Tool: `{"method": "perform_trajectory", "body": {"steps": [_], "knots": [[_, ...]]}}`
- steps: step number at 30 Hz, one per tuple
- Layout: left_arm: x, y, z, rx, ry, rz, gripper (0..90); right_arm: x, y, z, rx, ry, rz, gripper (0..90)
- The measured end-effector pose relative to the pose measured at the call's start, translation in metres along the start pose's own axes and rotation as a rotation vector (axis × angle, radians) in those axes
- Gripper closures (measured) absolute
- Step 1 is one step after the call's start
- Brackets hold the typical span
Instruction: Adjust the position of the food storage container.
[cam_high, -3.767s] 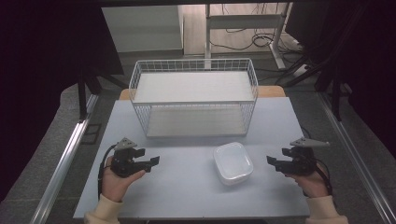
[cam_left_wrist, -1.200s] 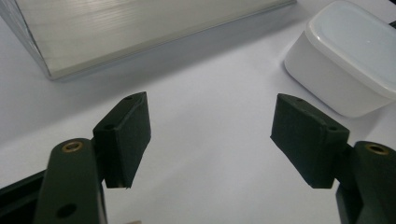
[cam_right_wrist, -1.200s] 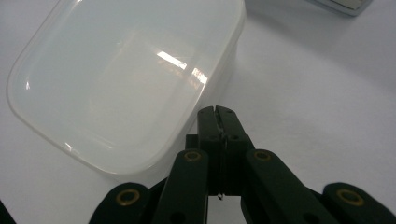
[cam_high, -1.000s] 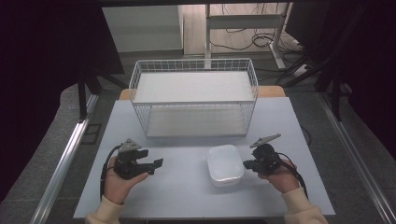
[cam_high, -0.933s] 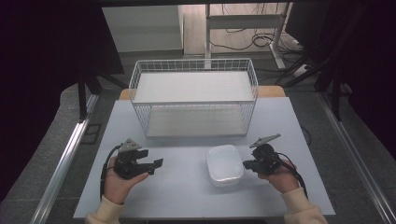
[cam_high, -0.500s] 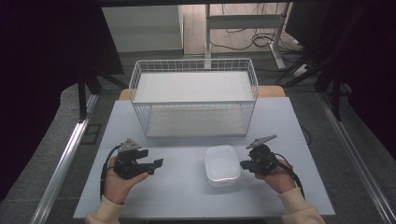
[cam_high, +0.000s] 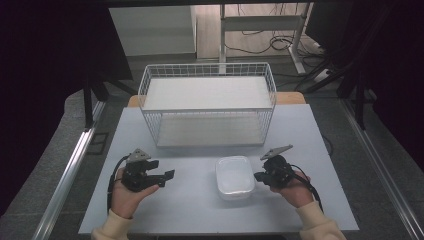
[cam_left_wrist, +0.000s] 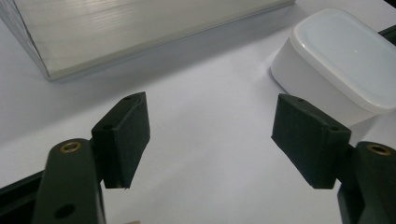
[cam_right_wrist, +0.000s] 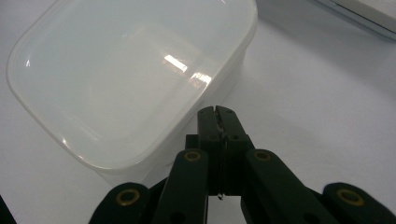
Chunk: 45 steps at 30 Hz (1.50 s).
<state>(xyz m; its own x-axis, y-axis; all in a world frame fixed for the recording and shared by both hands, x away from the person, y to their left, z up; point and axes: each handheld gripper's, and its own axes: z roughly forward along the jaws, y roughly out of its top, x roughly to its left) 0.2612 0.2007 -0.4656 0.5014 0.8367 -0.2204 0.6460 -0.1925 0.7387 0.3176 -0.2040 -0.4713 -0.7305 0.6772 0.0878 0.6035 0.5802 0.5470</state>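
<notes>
A white lidded plastic container (cam_high: 234, 177) lies flat on the table's front half. My right gripper (cam_high: 257, 176) is shut with nothing in it, and its tip rests against the container's right side. In the right gripper view the shut jaws (cam_right_wrist: 217, 112) meet the container (cam_right_wrist: 126, 74) at its wall, just under the lid's edge. My left gripper (cam_high: 165, 170) is held open to the left of the container, a good gap away. The left gripper view shows its open gripper (cam_left_wrist: 210, 135) over bare table, with the container (cam_left_wrist: 341, 60) ahead on the right.
A white wire basket (cam_high: 207, 110) with a white floor stands at the back middle of the grey table (cam_high: 190, 210). Its base (cam_left_wrist: 140, 28) shows ahead of the left gripper. Dark floor and metal rails flank the table.
My right gripper has moved left from the table's right side up to the container and has pushed it slightly left. The left gripper has hardly moved.
</notes>
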Motion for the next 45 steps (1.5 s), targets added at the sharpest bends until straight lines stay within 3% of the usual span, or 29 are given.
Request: {"method": "perform_trajectory", "body": {"steps": [28,41,45], "knots": [[-0.001,0.0,0.001,0.001,-0.006,0.006,26.5,0.024,0.013,0.019,0.002,0.034,-0.073,90.0],[-0.002,0.0,0.001,0.004,-0.007,0.008,26.5,0.024,0.013,0.02,-0.007,0.047,-0.07,90.0],[-0.001,0.0,0.0,0.0,-0.005,0.007,26.5,0.021,0.012,0.014,-0.021,0.032,-0.058,90.0]]}}
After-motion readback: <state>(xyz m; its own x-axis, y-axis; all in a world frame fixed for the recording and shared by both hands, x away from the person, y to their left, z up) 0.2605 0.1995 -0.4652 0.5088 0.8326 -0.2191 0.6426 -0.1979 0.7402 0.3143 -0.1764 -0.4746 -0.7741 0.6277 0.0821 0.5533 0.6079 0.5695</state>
